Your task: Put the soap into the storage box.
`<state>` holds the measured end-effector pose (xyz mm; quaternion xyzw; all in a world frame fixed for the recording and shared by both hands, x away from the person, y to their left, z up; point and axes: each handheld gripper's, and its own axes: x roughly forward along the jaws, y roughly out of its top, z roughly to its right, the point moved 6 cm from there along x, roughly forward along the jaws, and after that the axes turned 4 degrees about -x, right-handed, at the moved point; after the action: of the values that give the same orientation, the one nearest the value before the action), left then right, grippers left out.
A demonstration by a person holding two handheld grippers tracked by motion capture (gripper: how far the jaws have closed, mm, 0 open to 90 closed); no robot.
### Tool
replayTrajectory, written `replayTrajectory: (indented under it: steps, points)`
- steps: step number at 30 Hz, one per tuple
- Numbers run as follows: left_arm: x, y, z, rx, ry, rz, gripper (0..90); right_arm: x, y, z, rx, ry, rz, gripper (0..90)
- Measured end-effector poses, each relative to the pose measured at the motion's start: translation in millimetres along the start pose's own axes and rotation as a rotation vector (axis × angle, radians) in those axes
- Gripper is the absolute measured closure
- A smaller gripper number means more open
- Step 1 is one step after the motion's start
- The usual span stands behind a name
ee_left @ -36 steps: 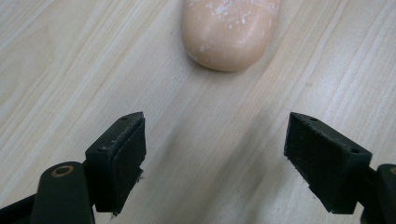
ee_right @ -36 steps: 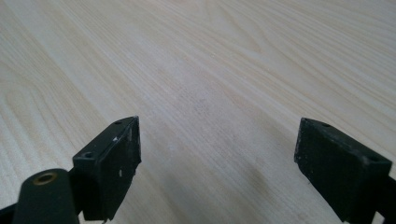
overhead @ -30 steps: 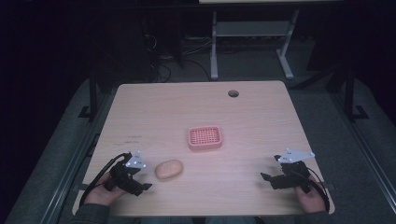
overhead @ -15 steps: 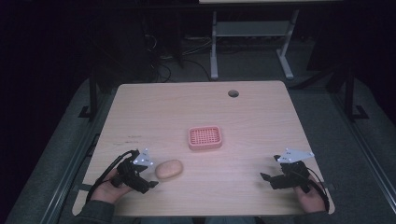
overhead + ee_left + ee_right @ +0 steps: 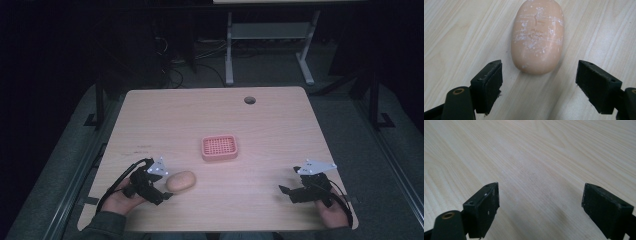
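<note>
Left claw (image 5: 537, 82) gapes low just short of the soap (image 5: 537, 37), right claw (image 5: 540, 206) spread over bare worktop (image 5: 280, 125), pink tray (image 5: 219, 147) beyond.

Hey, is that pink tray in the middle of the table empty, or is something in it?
Empty. In the high view the pink tray shows only its own gridded floor; the soap bar lies outside it on the table.

Left gripper (image 5: 159, 192) and right gripper (image 5: 288, 190) — black bodies, each topped by a grey three-cornered plate, black cable (image 5: 116, 183) trailing back. Blocky black pads (image 5: 491, 79), small screw holes, brass-ringed pivot — grey-green sleeve (image 5: 102, 227) at left wrist.
</note>
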<state>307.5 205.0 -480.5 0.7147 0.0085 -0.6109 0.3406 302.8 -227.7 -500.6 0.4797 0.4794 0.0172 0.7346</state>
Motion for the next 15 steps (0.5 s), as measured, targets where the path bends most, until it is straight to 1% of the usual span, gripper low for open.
replayTrajectory:
  steps: [5,9,10,15]
  points:
    - [3.4,3.2,-0.3,-0.002,-0.010,-0.004,21.3,0.0,0.4,-0.4,-0.001,0.003,0.002,14.1]
    - [5.0,6.1,-1.4,0.007,-0.011,-0.003,21.4,0.1,0.6,-0.3,-0.004,0.004,0.002,14.1]
    - [5.6,6.5,-1.0,0.003,-0.015,-0.002,21.3,0.1,0.7,-0.3,-0.005,0.004,0.003,14.1]
    - [7.9,10.7,-1.6,0.007,-0.022,-0.003,21.3,0.3,0.9,-0.3,-0.004,0.004,0.002,14.1]
